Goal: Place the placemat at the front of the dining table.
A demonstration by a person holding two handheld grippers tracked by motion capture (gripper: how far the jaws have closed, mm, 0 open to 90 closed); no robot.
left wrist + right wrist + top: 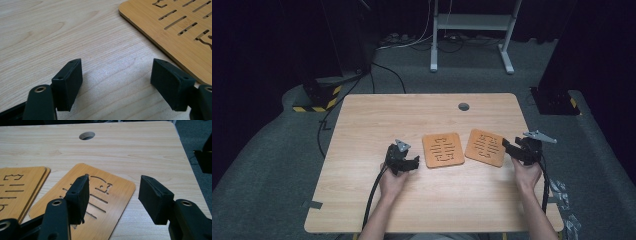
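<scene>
Pale wood-grain table (362, 200) is taken as the landmark, with its round cable hole (463, 106) near the far edge. Two orange bamboo coasters with cut slots lie flat at mid-table, side by side and just apart: the left coaster (443, 149) square to the edge, the right coaster (485, 147) slightly turned. Neither is lifted or stacked. The left gripper (412, 162) is held just left of the left coaster, jaws spread over bare wood, nothing between them. The right gripper (508, 146) is held at the right coaster's right edge, jaws spread, nothing pinched; that coaster appears to be set down and released. Judged: placing is done or nearly done; any further alignment is left.
</scene>
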